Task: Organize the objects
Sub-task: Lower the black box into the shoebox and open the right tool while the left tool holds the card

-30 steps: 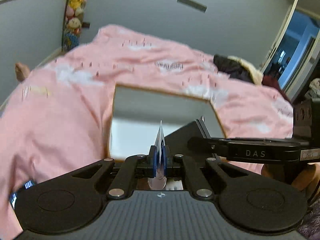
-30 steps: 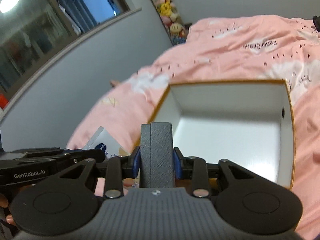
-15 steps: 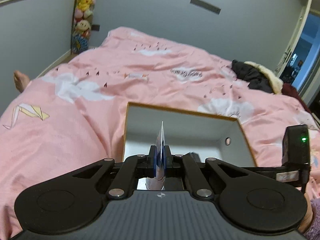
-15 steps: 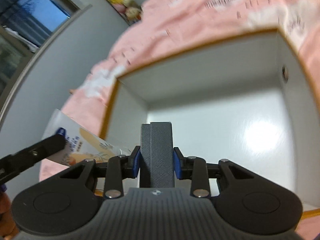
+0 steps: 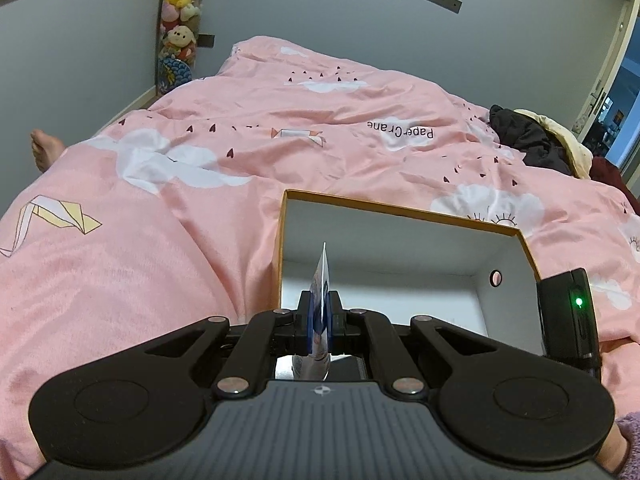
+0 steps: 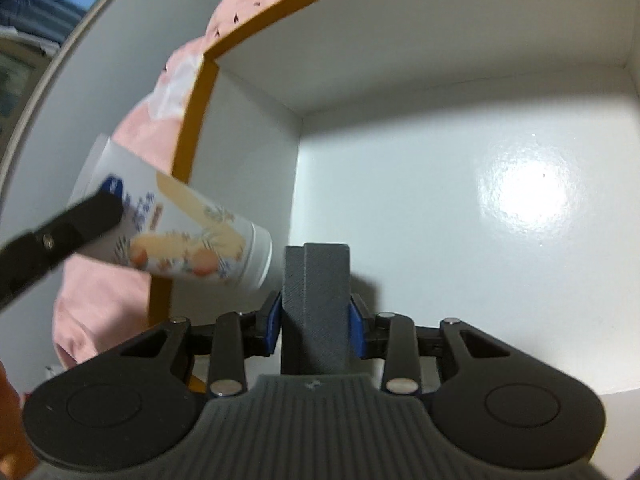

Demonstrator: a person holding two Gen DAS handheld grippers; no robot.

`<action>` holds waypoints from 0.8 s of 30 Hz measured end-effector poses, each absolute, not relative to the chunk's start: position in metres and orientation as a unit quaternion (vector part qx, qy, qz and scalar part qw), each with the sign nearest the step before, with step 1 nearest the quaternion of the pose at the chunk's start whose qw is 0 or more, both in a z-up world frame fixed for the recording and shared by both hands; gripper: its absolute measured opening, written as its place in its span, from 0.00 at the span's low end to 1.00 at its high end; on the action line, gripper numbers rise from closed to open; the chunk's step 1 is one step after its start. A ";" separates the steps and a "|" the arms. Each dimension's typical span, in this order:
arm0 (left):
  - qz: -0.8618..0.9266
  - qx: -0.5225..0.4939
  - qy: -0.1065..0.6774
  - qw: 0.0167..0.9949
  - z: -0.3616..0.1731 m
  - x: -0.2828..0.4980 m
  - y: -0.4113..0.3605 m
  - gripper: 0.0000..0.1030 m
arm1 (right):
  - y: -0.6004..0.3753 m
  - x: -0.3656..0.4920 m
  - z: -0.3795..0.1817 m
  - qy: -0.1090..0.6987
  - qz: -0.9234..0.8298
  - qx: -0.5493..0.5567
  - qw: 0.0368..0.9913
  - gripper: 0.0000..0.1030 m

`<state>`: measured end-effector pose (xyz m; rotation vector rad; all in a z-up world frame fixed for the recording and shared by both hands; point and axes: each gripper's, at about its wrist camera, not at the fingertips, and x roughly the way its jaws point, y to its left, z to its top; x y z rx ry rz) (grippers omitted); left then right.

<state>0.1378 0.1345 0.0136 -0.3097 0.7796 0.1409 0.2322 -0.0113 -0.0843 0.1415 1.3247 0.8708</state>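
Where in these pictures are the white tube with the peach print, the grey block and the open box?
tube (image 6: 188, 240), right wrist view, on its printed body.
grey block (image 6: 316, 304), right wrist view, on its front face between the fingers.
box (image 5: 400, 210), left wrist view, on its orange far rim.

Glossy white box (image 6: 460, 184), matt ribbed grey block (image 6: 316, 300)

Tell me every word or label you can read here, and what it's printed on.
"PaperCrane": on the pink duvet, printed upside down as seen from the left wrist.
Blue and orange print on the tube, held by the left gripper: too blurred to read.
Gray block in the right gripper: no text.
White box: no text.
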 end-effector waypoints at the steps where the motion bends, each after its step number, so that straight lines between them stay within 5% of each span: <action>1: 0.068 -0.151 0.378 0.911 0.013 0.138 0.135 0.06 | -0.009 0.230 -0.083 0.592 0.389 0.045 0.704 0.41; 8: 0.063 -0.157 0.379 0.910 0.011 0.139 0.135 0.06 | -0.001 0.215 -0.081 0.570 0.372 -0.050 0.731 0.56; 17: 0.071 -0.156 0.374 0.911 0.013 0.138 0.136 0.06 | -0.007 0.221 -0.084 0.578 0.353 -0.055 0.734 0.56; 24: 0.072 -0.159 0.371 0.912 0.013 0.139 0.136 0.06 | -0.005 0.214 -0.081 0.571 0.373 -0.049 0.730 0.35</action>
